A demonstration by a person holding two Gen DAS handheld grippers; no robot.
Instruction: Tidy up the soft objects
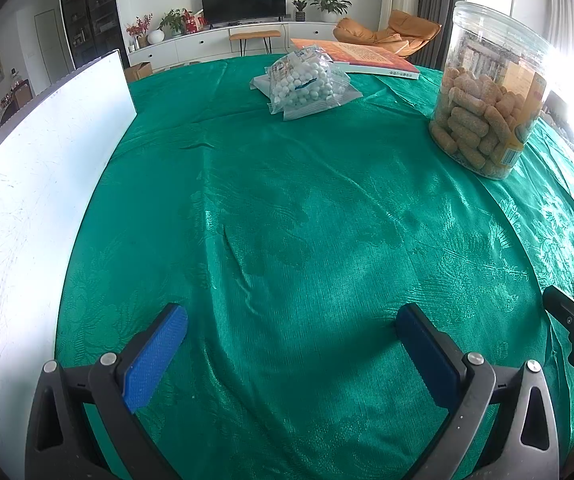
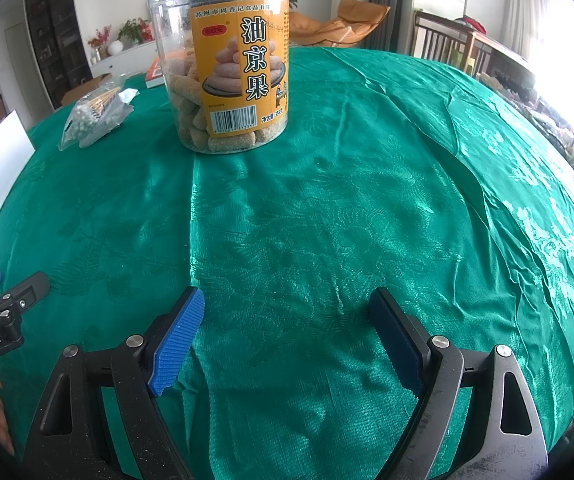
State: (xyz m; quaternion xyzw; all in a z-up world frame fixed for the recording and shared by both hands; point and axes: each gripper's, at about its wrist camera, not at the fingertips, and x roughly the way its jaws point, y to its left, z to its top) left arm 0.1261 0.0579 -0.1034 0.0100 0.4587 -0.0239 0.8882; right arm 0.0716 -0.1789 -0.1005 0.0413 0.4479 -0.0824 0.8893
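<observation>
Both tongs gape wide and carry nothing: the left tongs [image 1: 291, 320] and the right tongs [image 2: 287, 308] hover low over the bench under its wrinkled green patterned cloth [image 1: 307, 208], well short of the tall clear plastic jar of tan snack sticks with an orange label [image 2: 223, 60]. The soft clear plastic bag of small white balls [image 1: 307, 80] lies left of that jar and a little beyond it, in front of an orange book [image 1: 363, 56]. As I judge it, the bag is the first pickup, best pinched at its bunched middle rather than a loose corner, on a path that stays left of the jar.
</observation>
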